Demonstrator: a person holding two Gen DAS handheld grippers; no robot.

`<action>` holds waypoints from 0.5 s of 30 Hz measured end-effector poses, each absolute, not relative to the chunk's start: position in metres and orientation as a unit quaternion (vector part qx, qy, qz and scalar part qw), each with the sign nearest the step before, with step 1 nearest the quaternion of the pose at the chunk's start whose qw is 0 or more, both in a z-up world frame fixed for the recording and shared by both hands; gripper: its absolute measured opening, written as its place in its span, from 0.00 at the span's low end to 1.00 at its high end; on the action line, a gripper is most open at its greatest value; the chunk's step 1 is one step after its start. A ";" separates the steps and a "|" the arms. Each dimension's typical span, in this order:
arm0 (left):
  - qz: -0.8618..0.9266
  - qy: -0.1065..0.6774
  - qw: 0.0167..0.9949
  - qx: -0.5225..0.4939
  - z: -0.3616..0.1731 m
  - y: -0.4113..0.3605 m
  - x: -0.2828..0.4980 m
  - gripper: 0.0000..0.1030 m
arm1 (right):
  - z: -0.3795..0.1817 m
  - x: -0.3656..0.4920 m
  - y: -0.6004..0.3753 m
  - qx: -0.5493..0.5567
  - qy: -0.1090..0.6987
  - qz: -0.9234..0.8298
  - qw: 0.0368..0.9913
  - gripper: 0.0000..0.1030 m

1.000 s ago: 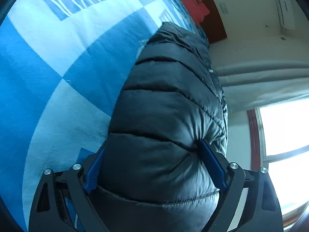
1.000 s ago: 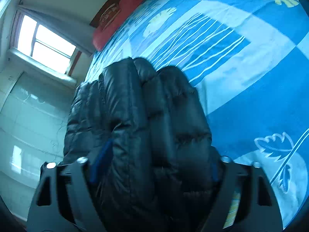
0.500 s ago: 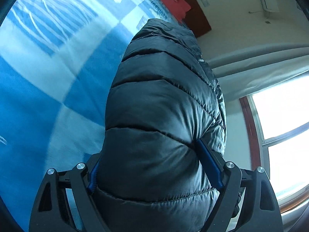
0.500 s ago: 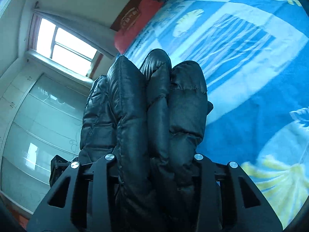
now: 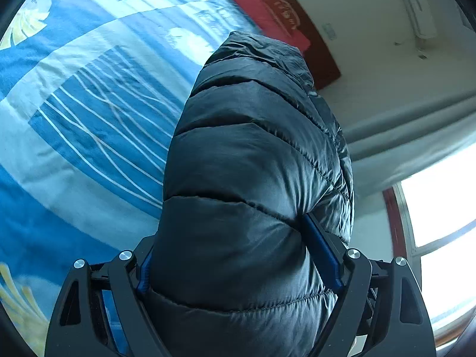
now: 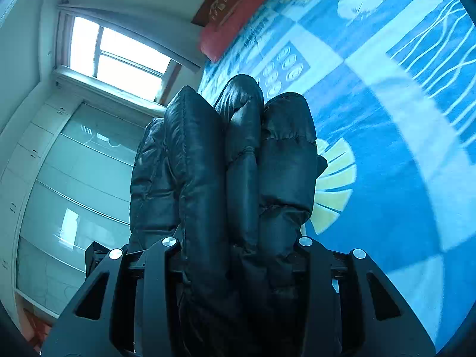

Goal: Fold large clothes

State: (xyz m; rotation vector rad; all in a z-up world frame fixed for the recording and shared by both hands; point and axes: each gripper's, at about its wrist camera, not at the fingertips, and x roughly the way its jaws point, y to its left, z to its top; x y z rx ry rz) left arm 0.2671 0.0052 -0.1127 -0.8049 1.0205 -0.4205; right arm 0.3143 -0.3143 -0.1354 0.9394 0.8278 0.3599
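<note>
A black quilted puffer jacket fills the middle of the left wrist view, lifted above the blue patterned bed cover. My left gripper stands wide, shut on a thick puffy part of it, and the blue pads dent the fabric on both sides. In the right wrist view the same jacket shows as three bunched folds standing up. My right gripper is shut on those folds. Its fingertips are buried in the fabric.
The bed cover spreads wide to the right of the right gripper. A red pillow lies by the dark headboard. A bright window and pale wardrobe doors stand beside the bed.
The right jaws have narrowed and squeezed the jacket folds tight. Both grippers have carried the jacket across the bed, and more of the pillow end and the room shows now.
</note>
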 end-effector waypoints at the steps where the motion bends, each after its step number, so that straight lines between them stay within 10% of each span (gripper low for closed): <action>1: -0.188 0.479 0.772 -0.372 -0.119 0.005 0.272 0.80 | -0.140 0.319 -0.313 0.436 0.391 0.159 0.795 0.37; 15: -0.178 0.495 0.762 -0.378 -0.140 0.014 0.279 0.81 | -0.155 0.322 -0.320 0.449 0.403 0.143 0.785 0.49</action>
